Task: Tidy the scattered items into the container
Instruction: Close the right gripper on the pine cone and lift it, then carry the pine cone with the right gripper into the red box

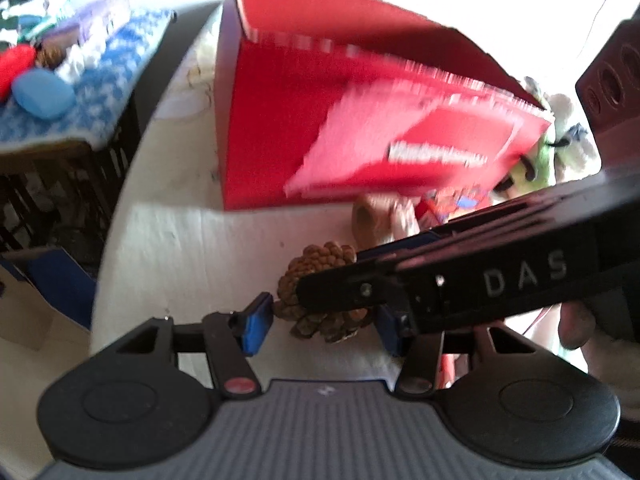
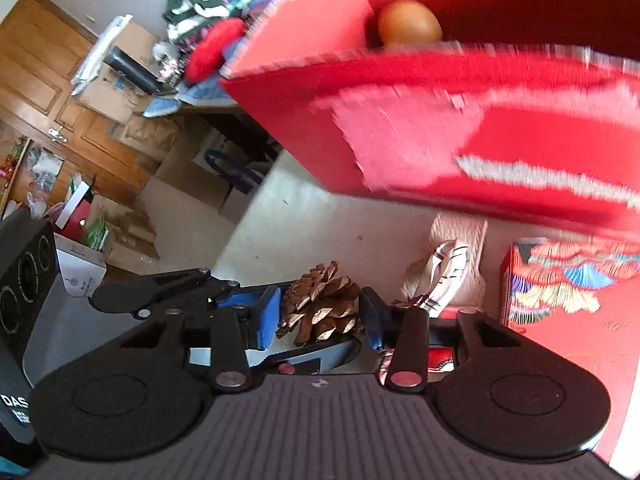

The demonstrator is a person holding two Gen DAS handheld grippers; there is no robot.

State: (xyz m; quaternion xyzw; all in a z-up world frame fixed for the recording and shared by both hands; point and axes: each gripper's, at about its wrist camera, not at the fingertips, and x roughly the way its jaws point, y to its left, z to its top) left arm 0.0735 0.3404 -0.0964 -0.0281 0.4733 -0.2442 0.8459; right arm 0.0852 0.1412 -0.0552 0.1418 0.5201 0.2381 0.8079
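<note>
A brown pine cone (image 1: 320, 296) (image 2: 322, 304) lies on the white table. My right gripper (image 2: 320, 318) has its blue pads on both sides of the cone and looks shut on it. My left gripper (image 1: 320, 330) is open, its pads wide apart just in front of the same cone, with the right gripper's body (image 1: 480, 276) crossing over it. The open red box (image 1: 320, 92) (image 2: 440, 92) stands behind the cone. An orange ball (image 2: 410, 22) sits inside the box.
A folded striped cloth (image 2: 444, 272) and a red patterned packet (image 2: 568, 280) lie right of the cone. A green plush toy (image 1: 540, 160) sits by the box's right end. A side stand with a blue cloth (image 1: 80, 92) holds clutter at left.
</note>
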